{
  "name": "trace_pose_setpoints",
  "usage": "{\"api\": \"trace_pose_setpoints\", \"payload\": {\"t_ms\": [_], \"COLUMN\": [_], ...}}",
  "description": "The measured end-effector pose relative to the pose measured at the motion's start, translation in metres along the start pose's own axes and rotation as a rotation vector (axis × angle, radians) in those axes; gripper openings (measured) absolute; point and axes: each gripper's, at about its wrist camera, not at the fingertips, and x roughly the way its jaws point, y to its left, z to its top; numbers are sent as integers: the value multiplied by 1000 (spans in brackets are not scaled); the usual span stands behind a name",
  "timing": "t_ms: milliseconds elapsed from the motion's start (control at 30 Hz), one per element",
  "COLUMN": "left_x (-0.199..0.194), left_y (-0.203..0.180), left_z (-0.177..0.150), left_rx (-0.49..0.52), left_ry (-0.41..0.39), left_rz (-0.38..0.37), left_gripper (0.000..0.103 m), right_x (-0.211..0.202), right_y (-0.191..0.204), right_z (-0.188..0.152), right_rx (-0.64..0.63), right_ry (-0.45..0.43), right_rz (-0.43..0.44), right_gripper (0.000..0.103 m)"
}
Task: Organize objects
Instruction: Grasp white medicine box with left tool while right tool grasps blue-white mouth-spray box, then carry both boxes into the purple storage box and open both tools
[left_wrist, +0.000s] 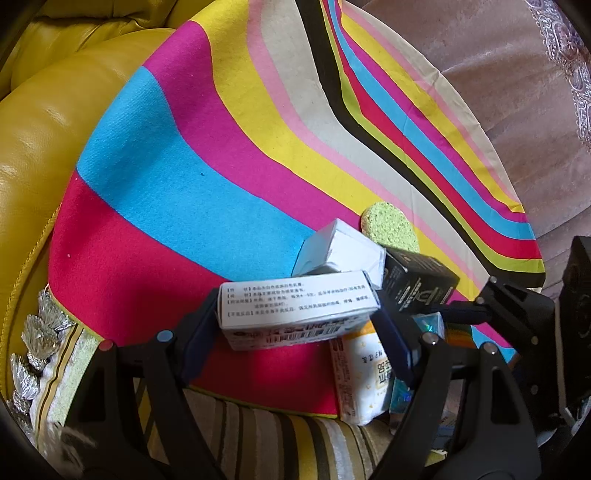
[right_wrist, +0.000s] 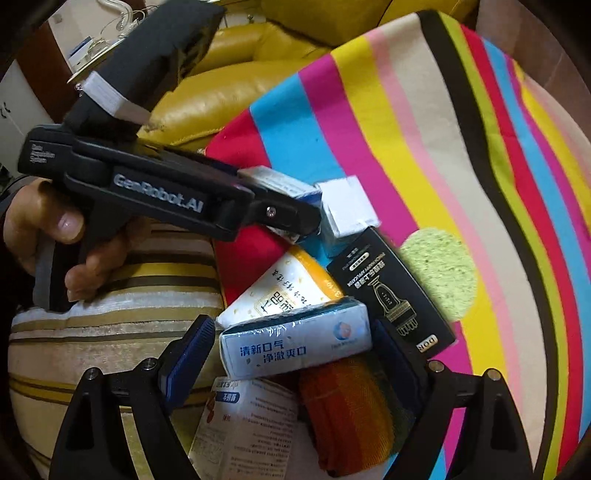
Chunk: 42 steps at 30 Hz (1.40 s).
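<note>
Boxes and small packets lie heaped at the near edge of a striped cloth (left_wrist: 155, 192) spread over a yellow leather sofa (left_wrist: 33, 147). Left tongs (left_wrist: 299, 325) grip a white medicine box (left_wrist: 295, 306) printed with black text, one blue pad on each short end, holding it just above the pile. Behind it sits a pale blue-white carton (left_wrist: 340, 251), touching a black box (left_wrist: 417, 280) to its right. A green sponge (left_wrist: 391, 225) lies flat on the cloth just beyond them. Below the held box, a white and orange tissue pack (left_wrist: 362, 373) rests partly over the cloth's edge.

Right tongs (right_wrist: 295, 350) clamp a shrink-wrapped blue and white box (right_wrist: 295, 345) bearing blue Chinese lettering, pads pressing its two ends. Beneath it show a red-orange mesh cloth (right_wrist: 347, 410) and a white leaflet-style box (right_wrist: 247, 421). From the right wrist camera the person's left hand (right_wrist: 55, 236) is seen wrapped round the handle of the other tool, above a striped cushion (right_wrist: 110, 314). The black box lies angled between the tissue pack and the sponge, gold artwork facing up.
</note>
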Motion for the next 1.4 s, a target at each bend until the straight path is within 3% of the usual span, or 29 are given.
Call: {"api": "trace_pose_setpoints", "payload": {"t_ms": [33,233,567,733,1000,1233,1400], "left_x": [0,-10,-43,-55,-67,-63,-58], "left_y": [0,-3,-21,-38,-81,-121,-149], "left_z": [0,-1,-9,-21,-45,-78,-102], "left_rx": [0,17,97,148,272,368,439], "left_ry": [-3,-49,-175,-199,-189,-98,-49], "left_rz": [1,19,82,84,48,-20,-55], "left_gripper": [81,81,81,81,81,81,81], "right_x": [2,-5,-58,-88,-96,-109,-109], "right_y": [0,1,12,23,41,52,66], "right_z": [0,-9,-45,-75,-116,-174,-205], "right_rx": [3,102,417,597,777,960,1020], "right_ry": [-2,-46,-304,-409,-371,-327,-289], "right_rz": [-4,-44,-212,-312,-478,-467,-445], "right_gripper": [77,77,77,77,77,77,77]}}
